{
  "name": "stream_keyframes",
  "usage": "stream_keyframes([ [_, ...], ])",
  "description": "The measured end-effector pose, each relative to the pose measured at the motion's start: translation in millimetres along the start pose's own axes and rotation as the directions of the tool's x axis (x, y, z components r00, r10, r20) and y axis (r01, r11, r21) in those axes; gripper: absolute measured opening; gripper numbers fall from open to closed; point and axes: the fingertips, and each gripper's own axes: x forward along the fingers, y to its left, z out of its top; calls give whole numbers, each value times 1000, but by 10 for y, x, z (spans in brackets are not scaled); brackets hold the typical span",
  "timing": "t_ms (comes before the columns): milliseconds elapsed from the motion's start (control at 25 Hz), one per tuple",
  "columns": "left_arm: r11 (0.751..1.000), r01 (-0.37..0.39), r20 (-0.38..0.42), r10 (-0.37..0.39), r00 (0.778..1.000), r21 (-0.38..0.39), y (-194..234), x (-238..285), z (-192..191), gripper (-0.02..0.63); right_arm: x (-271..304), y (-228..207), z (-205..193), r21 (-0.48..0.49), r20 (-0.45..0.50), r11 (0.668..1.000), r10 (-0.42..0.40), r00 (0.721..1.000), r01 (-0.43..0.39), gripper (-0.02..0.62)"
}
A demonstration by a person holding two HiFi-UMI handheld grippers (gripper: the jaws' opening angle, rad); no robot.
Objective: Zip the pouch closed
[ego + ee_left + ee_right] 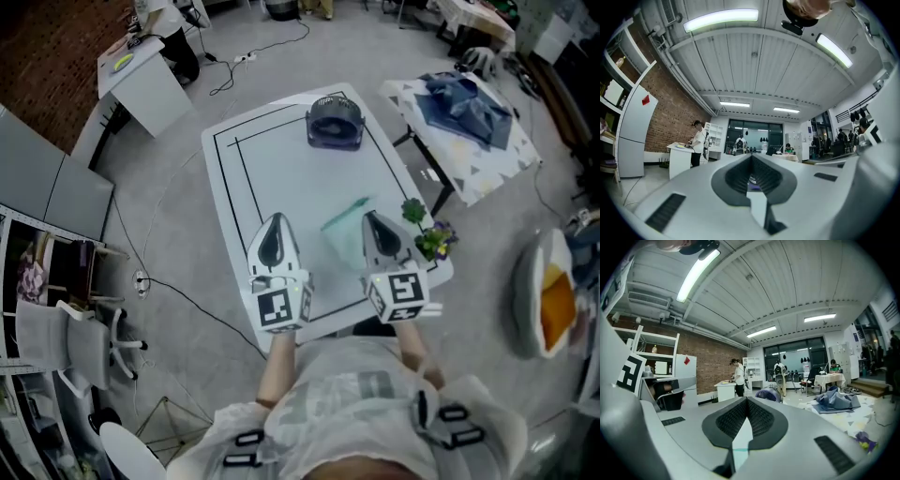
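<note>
A mint-green pouch (343,228) lies flat on the white table (281,159), right of the middle. Its near right part is hidden under my right gripper (372,219), which hovers over it with jaws shut and nothing between them. My left gripper (276,219) hangs to the pouch's left, over bare table, also shut and empty. In the left gripper view the jaws (751,158) meet tip to tip and point level across the room. The right gripper view shows the same closed tips (746,403), with a thin teal strip of the pouch (740,451) below them.
A round dark-blue fan (334,123) stands at the table's far end, also seen as the fan (767,393) ahead of the right gripper. A small flower plant (427,234) sits at the right edge. A second table with blue cloth (466,107) stands to the right; cables cross the floor.
</note>
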Motion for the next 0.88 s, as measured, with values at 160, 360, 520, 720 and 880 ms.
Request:
stream_keyframes([
  [160,1000,11,5,-10,1000,-10,-67,108,-90,6,79,-78,-8,-9,-7,1000,-15,1000,15,8],
  [360,1000,-13,18,13,1000,-1,-59,238,-76,6,229,-139,-7,-22,-19,1000,3,1000,-3,8],
  [520,999,-44,22,44,999,-7,-130,304,-72,6,245,-230,-17,-15,-26,1000,19,999,-20,8],
  [720,999,-48,6,48,999,2,-282,360,-88,6,212,-340,40,-47,-34,998,42,999,-44,8],
  [880,1000,-31,6,31,1000,1,-387,463,-84,6,333,-376,156,-228,-143,971,46,989,-79,9],
])
